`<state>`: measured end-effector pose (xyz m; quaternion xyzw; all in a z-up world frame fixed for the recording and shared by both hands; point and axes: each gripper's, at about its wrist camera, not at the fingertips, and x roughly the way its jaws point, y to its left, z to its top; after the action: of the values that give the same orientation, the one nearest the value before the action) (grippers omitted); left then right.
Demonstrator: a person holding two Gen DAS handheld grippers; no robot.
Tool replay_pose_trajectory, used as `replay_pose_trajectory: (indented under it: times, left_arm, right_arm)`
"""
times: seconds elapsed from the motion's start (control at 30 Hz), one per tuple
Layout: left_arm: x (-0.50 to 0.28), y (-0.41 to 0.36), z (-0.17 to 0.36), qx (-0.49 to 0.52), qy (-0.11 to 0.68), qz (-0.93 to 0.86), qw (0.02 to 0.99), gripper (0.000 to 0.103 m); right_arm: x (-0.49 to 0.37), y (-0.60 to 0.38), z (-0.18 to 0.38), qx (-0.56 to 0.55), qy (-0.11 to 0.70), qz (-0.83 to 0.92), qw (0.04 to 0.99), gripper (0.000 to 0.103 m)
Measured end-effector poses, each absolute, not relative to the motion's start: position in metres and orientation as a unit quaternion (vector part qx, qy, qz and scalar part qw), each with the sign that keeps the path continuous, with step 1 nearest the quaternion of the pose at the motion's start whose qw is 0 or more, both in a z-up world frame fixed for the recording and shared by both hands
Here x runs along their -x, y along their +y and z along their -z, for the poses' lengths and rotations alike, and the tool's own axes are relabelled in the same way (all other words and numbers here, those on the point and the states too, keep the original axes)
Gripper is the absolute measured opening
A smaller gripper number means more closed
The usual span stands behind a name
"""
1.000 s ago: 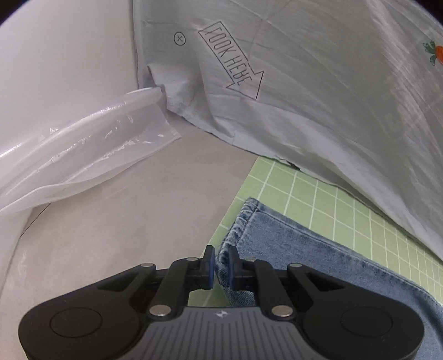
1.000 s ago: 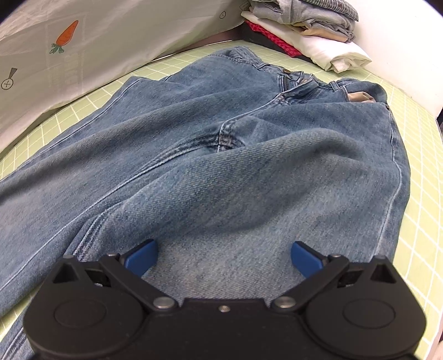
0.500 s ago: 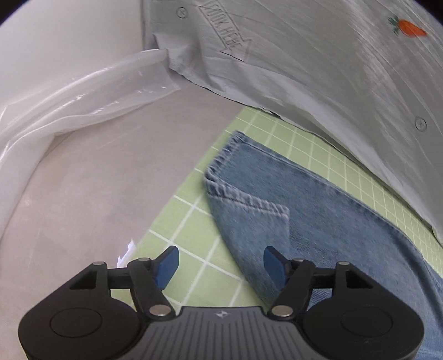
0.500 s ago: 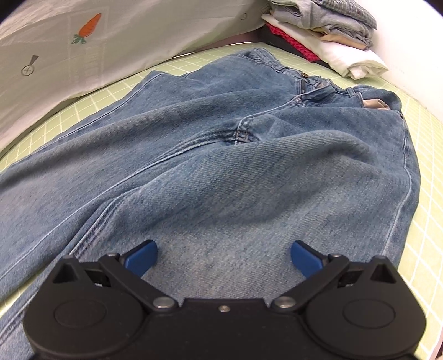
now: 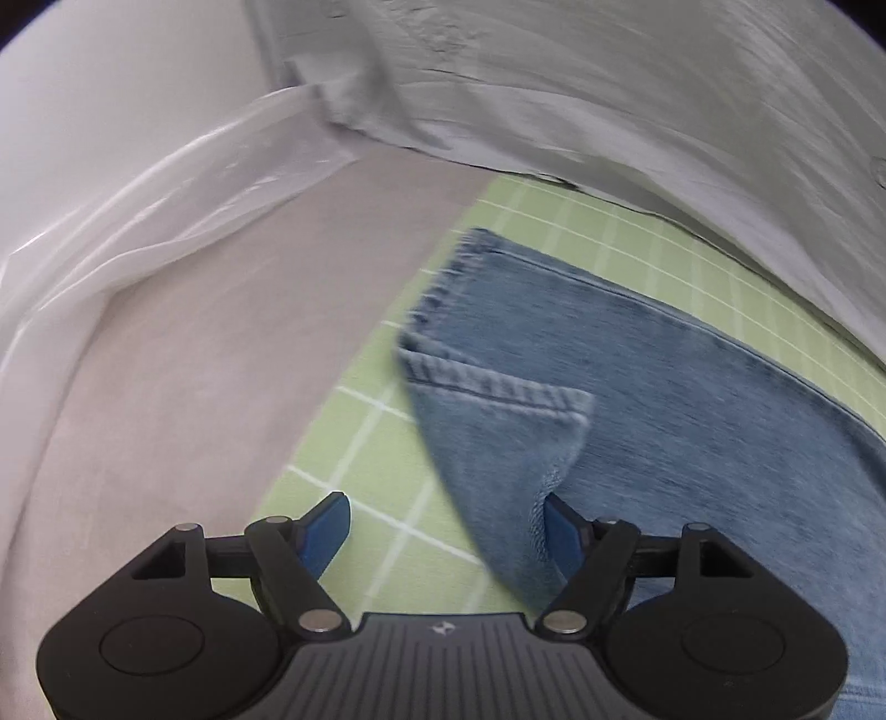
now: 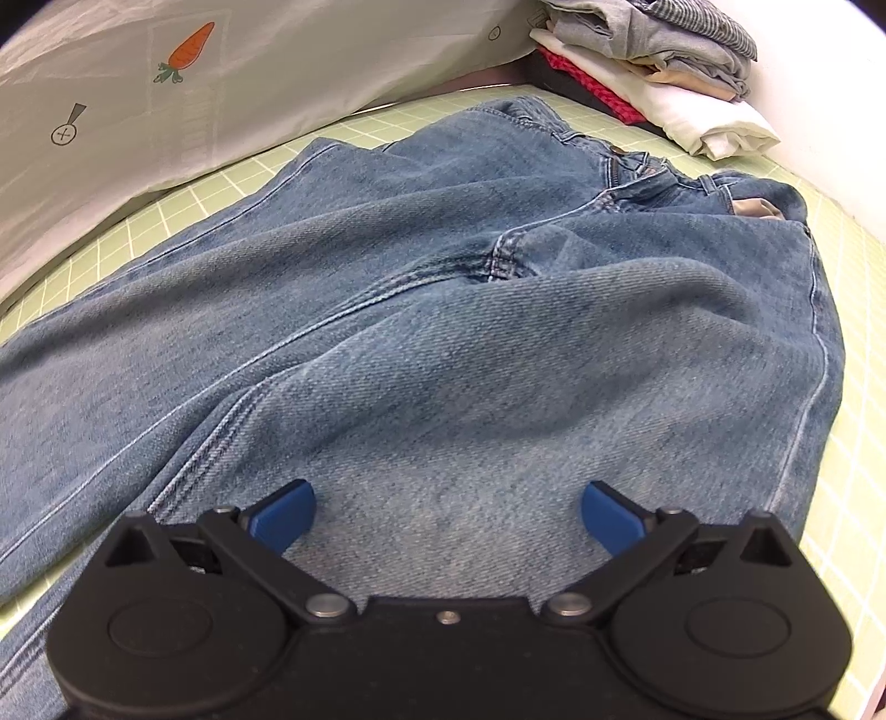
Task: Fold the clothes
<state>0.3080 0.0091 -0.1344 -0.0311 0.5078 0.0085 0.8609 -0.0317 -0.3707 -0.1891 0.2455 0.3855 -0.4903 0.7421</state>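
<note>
Green gridded mat (image 6: 847, 310) covers the work surface; only the left wrist view shows its edge, with bare grey tabletop (image 5: 221, 354) beyond and a clear plastic sheet (image 5: 166, 183) at the far left.

White printed cloth (image 6: 277, 72) lies along the far side in both views; the carrot print (image 6: 188, 50) is visible only from the right wrist.

Blue jeans (image 6: 443, 310) lie spread on the mat. Right wrist view: waistband and fly at far right, legs running off to the left. Left wrist view: leg hems (image 5: 498, 387) near the mat's edge, one hem lying over the other leg; frame is motion-blurred, so the exact overlap is uncertain.

Stack of folded clothes (image 6: 664, 72) at the mat's far right corner, right view only.

Left gripper (image 5: 448, 531): jaws opening, wide apart; a denim edge lies between them, just beside the right-hand pad, not pinched.

Right gripper (image 6: 448, 515): jaws wide apart above the denim, gripping nothing.
</note>
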Motion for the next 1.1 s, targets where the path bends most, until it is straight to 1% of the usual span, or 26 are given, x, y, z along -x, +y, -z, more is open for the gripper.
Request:
replay_pose_trajectory:
  times: [0.03, 0.1, 0.2, 0.4, 0.47, 0.63, 0.7, 0.87, 0.97, 1.1]
  left_arm:
    - [-0.309, 0.020, 0.132, 0.044, 0.509, -0.014, 0.860, 0.082]
    - [-0.309, 0.040, 0.129, 0.064, 0.510, -0.023, 0.857, 0.082]
    - [-0.297, 0.054, 0.118, 0.063, 0.505, -0.046, 0.860, 0.081]
    - [-0.258, 0.056, 0.101, 0.091, 0.508, -0.055, 0.855, 0.081]
    - [-0.240, 0.046, 0.089, 0.091, 0.498, -0.041, 0.861, 0.083]
    - [-0.188, 0.000, 0.062, 0.083, 0.467, 0.013, 0.880, 0.089]
    - [-0.167, -0.024, 0.055, 0.072, 0.458, 0.040, 0.885, 0.090]
    - [-0.123, -0.091, 0.058, 0.056, 0.463, 0.085, 0.881, 0.091]
    - [-0.098, -0.131, 0.061, 0.061, 0.474, 0.100, 0.873, 0.091]
    - [-0.079, -0.186, 0.063, 0.064, 0.476, 0.122, 0.868, 0.095]
  right_arm:
    - [0.031, -0.371, 0.189, -0.245, 0.384, 0.491, 0.743, 0.103]
    - [0.031, -0.370, 0.190, -0.243, 0.382, 0.492, 0.744, 0.103]
    - [0.030, -0.370, 0.190, -0.242, 0.380, 0.493, 0.745, 0.103]
    - [0.032, -0.370, 0.189, -0.237, 0.386, 0.478, 0.752, 0.103]
    - [0.034, -0.370, 0.188, -0.231, 0.396, 0.457, 0.762, 0.103]
    - [0.048, -0.371, 0.181, -0.221, 0.417, 0.367, 0.802, 0.103]
    - [0.060, -0.371, 0.174, -0.231, 0.401, 0.337, 0.820, 0.103]
    - [0.091, -0.382, 0.146, -0.207, 0.370, 0.279, 0.862, 0.103]
    - [0.109, -0.408, 0.130, -0.186, 0.361, 0.277, 0.871, 0.103]
    - [0.133, -0.455, 0.116, -0.177, 0.350, 0.292, 0.872, 0.103]
